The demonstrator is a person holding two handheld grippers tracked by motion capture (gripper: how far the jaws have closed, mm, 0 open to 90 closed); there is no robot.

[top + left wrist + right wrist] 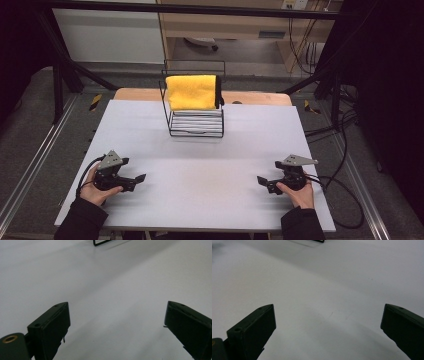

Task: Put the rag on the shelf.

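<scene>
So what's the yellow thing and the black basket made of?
The yellow cloth looks like soft, fuzzy fabric, maybe microfibre: matte, nubbly, and draped limp over the rim. The black basket looks like thin metal wire with a dark coating: stiff, straight rods you can see through.

Yellow towel (191, 92) draped over black wire rack (196, 123), upright at the white table's far middle.

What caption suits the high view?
Two open grippers, left and right, rest before a racked yellow towel.
</scene>
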